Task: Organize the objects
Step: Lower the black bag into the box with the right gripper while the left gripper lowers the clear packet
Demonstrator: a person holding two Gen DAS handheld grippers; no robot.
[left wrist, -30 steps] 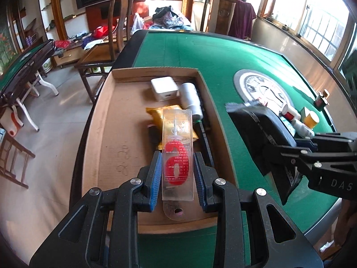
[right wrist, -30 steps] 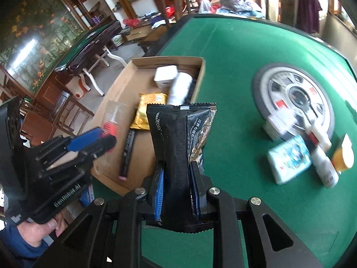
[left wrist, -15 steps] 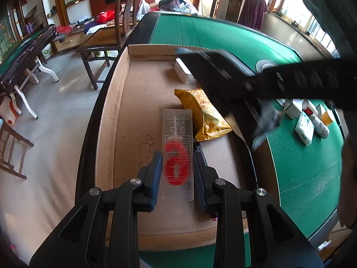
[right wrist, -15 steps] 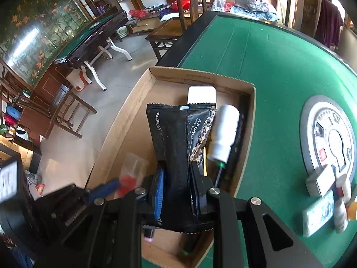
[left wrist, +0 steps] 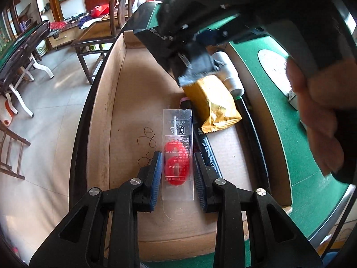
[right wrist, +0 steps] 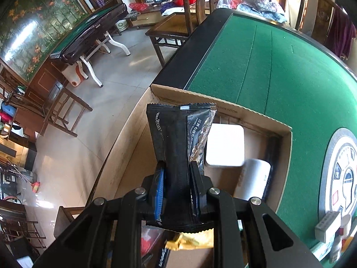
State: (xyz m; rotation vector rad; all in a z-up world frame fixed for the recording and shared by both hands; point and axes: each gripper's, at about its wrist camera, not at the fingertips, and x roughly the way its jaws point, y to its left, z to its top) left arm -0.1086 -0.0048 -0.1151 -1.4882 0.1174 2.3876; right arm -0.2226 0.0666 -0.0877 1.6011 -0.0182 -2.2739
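Cardboard tray (left wrist: pixel 116 93) floor lies bare leftward; yellow packet (left wrist: pixel 214 102) crowds its right.

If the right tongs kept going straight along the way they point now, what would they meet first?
Probably the floor of the cardboard box, at its far left corner. The right tongs hold a black packet whose tip leads, left of the white block. Depth is uncertain.

Black grippers (left wrist: pixel 177 174) w/ blue ribbed pads (left wrist: pixel 157 167), silver screws (left wrist: pixel 136 180).
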